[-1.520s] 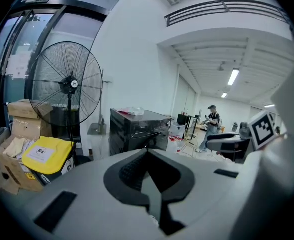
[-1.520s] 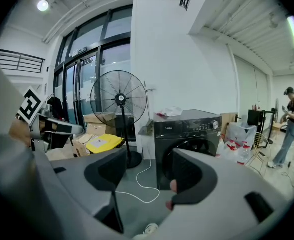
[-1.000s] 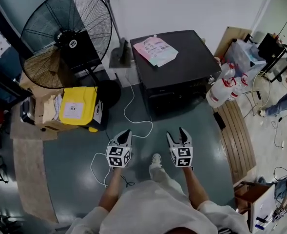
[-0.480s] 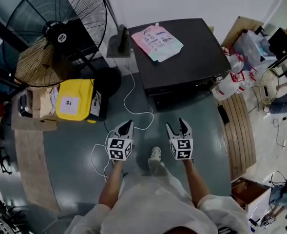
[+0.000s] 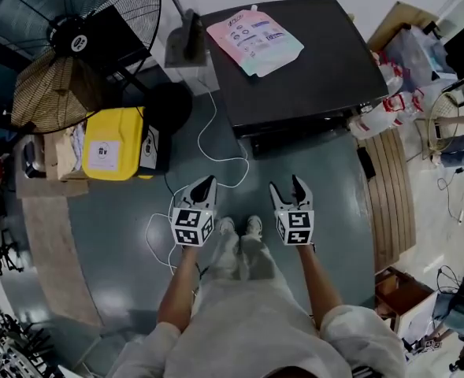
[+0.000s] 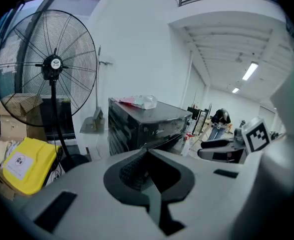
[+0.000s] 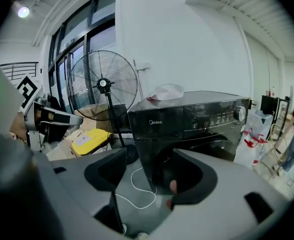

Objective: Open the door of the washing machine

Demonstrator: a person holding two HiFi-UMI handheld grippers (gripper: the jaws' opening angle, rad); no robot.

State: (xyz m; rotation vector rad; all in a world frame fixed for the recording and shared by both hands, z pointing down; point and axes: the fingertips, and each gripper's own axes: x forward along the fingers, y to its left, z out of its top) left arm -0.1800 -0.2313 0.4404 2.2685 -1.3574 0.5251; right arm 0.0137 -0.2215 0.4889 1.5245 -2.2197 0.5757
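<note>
The washing machine (image 5: 295, 61) sits higher and larger in your head view than a second ago. You have stepped toward it, both shoes now under you, and both tongs have come forward with you. It stands straight ahead against the white wall, with a pink pouch (image 5: 255, 42) lying on its black top. Its door (image 7: 214, 145) is the dark round panel low on the front. In the right gripper view it shows just past the right-hand jaw, and it looks closed. This reads as the approach, with the opening itself not begun. Neither tool touches the machine, and a strip of floor lies between them and its front.

Your right tongs (image 5: 287, 186) are released, jaws apart with nothing between them, the same gap as before. Your left tongs (image 5: 204, 183) are clenched, pads together on nothing. The right one seems better placed to take the door's edge, though I can't make out a handle from here.

On the grey-green floor (image 5: 113, 242) a white cable (image 5: 216, 160) loops from beside the machine toward your feet, so mind it as you step. To your left sit a yellow case (image 5: 109, 144) and a big standing fan (image 5: 74, 30). To your right are white bottles (image 5: 385, 116) and wooden planks (image 5: 389, 203).
</note>
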